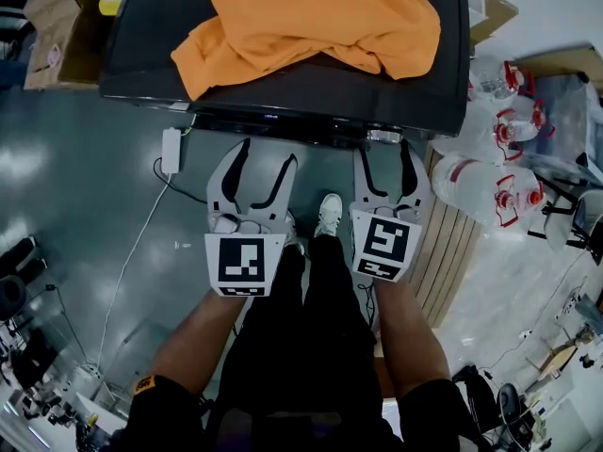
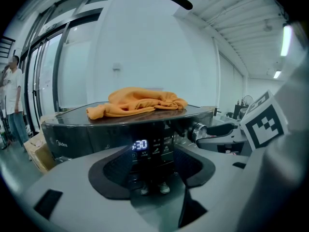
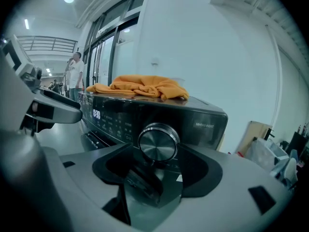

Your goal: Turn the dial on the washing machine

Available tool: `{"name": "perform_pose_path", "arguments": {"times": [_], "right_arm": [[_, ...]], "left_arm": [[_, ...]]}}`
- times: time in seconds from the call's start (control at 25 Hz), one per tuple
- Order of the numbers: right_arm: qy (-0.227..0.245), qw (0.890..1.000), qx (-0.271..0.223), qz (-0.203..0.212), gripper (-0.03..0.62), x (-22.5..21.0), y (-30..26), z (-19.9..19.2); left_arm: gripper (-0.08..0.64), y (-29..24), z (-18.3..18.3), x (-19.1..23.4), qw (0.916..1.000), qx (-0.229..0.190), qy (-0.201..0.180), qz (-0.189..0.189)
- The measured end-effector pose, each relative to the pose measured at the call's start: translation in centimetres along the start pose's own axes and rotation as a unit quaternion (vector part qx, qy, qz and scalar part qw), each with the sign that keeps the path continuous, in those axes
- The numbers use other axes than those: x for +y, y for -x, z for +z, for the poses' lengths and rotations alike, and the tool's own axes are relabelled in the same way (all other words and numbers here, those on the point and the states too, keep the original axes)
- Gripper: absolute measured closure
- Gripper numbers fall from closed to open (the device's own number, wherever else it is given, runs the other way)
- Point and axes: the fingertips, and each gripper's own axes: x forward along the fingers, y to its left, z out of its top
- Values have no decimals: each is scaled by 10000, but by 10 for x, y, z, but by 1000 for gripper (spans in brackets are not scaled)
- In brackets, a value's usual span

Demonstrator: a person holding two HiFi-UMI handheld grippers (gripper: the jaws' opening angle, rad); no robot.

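Currently both jaw sets stand wide. Left hand-held gripper (image 1: 267, 153) is empty and faces the lit display (image 2: 140, 144). Right hand-held gripper (image 1: 385, 149) is lined up on the dial (image 3: 158, 142) at frame centre, pads clear of it. Orange cloth (image 1: 320, 12) lies atop the washing machine (image 1: 151, 45).

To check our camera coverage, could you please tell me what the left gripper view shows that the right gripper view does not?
Only the left gripper view shows the right gripper from outside, with its marker cube, its jaws apart near the dial. Only the right gripper view shows the left gripper from outside, and it shows the dial face-on ahead of open jaws, not gripped. Both share the washing machine, the orange cloth on top of it, and the lit display.
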Motion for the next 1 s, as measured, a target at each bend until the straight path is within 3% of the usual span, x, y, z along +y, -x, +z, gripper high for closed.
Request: {"name": "perform_pose_path", "arguments": {"times": [0.36,0.6,0.68,0.8,1.0], "right_arm": [[-45,9999,49,-107,302,-5,-6,-7],[1061,9927,-158,-546,302,-3,1,9],[1174,9912,-125,-591,301,-2,-1,10],[907,9943,-49,-561,304,-2,-3,9],[-153,9990,-111,-397,311,-6,-4,7]], "left_arm": [[304,2,-7,2,10000,30,-3,-2],[305,4,-8,0,10000,14,6,-39],[304,5,-10,-1,10000,57,37,-57],[305,6,-10,-1,9999,86,48,-69],[305,6,-9,4,10000,9,42,-46]]}}
